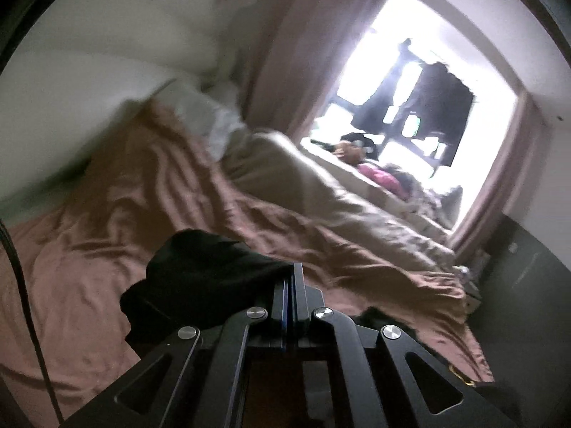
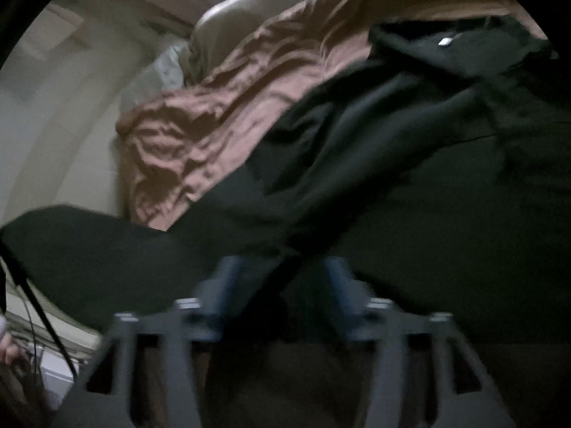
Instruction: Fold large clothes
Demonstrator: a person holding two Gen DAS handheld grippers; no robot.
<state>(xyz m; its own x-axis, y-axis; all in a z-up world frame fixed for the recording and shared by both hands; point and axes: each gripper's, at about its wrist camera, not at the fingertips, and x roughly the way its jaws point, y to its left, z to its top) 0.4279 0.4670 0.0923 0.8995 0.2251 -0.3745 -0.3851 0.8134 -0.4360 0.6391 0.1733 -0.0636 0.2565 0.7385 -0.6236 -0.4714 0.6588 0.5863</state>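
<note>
A large black garment point(image 1: 200, 271) hangs in a bunch from my left gripper point(image 1: 292, 278), whose fingers are pressed together on its edge, lifted above the brown bed sheet point(image 1: 117, 192). In the right wrist view the same black garment point(image 2: 392, 178) spreads wide over the bed sheet point(image 2: 200, 125), with a small white label near its far end. My right gripper point(image 2: 283, 285) is blurred and stands open low over the cloth. A fold of the fabric runs between its blue-padded fingers point(image 2: 228, 285), and the pads do not press on it.
A beige duvet point(image 1: 314, 185) and a pale pillow point(image 1: 210, 121) lie along the bed's far side. Beyond them is a bright window point(image 1: 410, 107) with pink curtains and clutter on its sill. A dark cabinet point(image 1: 524, 271) stands right of the bed. A black cable point(image 1: 21, 285) hangs at left.
</note>
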